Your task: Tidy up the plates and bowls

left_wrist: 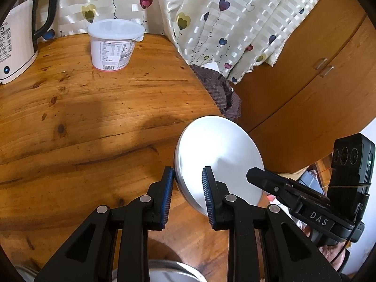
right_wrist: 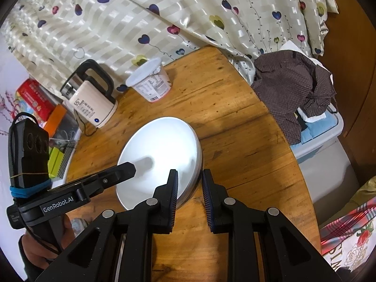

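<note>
Nearest us, our left tongs (left_wrist: 188, 176) and right tongs (right_wrist: 189, 181) both straddle the rim of the white plate (right_wrist: 159, 155), one pad over its face and one beneath. Each pair stands partly apart, and we cannot tell if either truly grips. The plate sits tilted above the wooden desk (right_wrist: 235, 122), near its edge. Farther back stand a lidded white tub (left_wrist: 114, 44) and a kettle (right_wrist: 91, 98), against the heart-patterned curtain (left_wrist: 235, 11).
</note>
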Tool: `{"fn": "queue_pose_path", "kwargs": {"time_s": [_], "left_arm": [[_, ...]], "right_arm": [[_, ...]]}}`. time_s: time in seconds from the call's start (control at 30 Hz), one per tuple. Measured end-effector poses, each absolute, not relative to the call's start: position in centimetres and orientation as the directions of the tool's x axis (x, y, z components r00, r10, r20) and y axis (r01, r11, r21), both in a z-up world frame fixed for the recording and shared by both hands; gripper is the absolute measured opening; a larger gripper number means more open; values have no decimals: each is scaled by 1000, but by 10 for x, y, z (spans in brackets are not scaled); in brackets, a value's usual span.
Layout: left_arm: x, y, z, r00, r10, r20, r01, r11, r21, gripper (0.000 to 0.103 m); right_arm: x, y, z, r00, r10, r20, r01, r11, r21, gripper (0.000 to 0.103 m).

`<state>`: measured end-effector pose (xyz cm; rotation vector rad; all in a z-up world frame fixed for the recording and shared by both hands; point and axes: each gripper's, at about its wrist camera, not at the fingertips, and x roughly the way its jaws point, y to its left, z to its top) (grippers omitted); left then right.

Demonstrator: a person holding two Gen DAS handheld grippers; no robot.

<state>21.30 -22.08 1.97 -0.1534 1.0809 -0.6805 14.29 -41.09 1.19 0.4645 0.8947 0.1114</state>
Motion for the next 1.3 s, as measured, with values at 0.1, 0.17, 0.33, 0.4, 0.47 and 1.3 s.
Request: {"fn": "queue_pose_path", "kwargs": {"time_s": [0.1, 0.17, 0.33, 0.4, 0.47, 1.3], "left_arm": [[208, -216, 22, 297, -580, -759, 433, 790, -434, 25], [203, -212, 25, 304, -580, -756, 429, 792, -435, 25], [195, -201, 29, 317, -582, -749, 418, 795, -440, 25], [191, -197, 31, 323, -581, -747, 414, 796, -440, 25], [187, -194, 34, 330, -580, -745, 410, 799, -440, 25], [120, -131, 55, 410, -574, -709, 346, 817, -462, 25]], "right_arm": [[139, -407, 17, 631, 288, -720, 87, 897, 434, 20], [137, -404, 20, 633, 290, -717, 80, 898, 434, 20], [130, -395, 26, 635, 298, -713, 60, 901, 429, 20], [128, -391, 28, 635, 302, -711, 53, 901, 430, 20], [125, -387, 30, 633, 309, -710, 44, 901, 431, 20], [90, -338, 53, 620, 385, -683, -70, 895, 441, 20]]}}
